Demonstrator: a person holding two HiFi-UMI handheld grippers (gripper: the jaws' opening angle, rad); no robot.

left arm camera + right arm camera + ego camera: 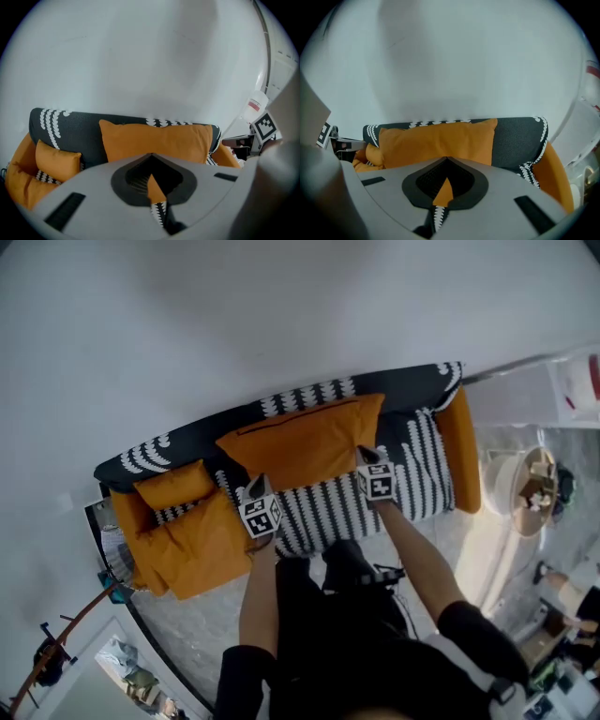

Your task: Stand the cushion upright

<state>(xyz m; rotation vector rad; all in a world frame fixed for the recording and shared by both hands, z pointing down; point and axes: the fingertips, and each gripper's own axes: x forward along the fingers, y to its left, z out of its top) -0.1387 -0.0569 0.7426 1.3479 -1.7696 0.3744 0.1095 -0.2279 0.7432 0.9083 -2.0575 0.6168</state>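
Nearest are the person's two forearms, each reaching out to a claw over the front of the sofa point(417, 388). The left claw point(151, 155) has its jaws together. So does the right claw point(447, 159). In each, a thin slit below the tips shows a sliver of orange and striped cloth, and I see no fabric pinched in either. Both claws hang over the striped seat point(328, 507), just in front of the cushion's near corners.

The cushion point(305, 442) is the large orange one in the middle of the sofa. Its long edge runs left to right and its far edge leans on the dark backrest point(518, 140), so it already looks propped close to upright. A small cushion point(173, 486) sits well to its left.

I judge the cushion to be light, soft and floppy, and likely to sag or fold if lifted at one point. The woven cover should give good friction, and nothing about it is fragile. The two near corners look like the best holds, one per claw, with each bite taking filling as well as cover. The side edges would also serve.

Each claw's marker cube point(261, 514) carries black-and-white squares but no words. A white container point(255, 105) far right has a red label too small to read. The cushion shows no brand or tag.
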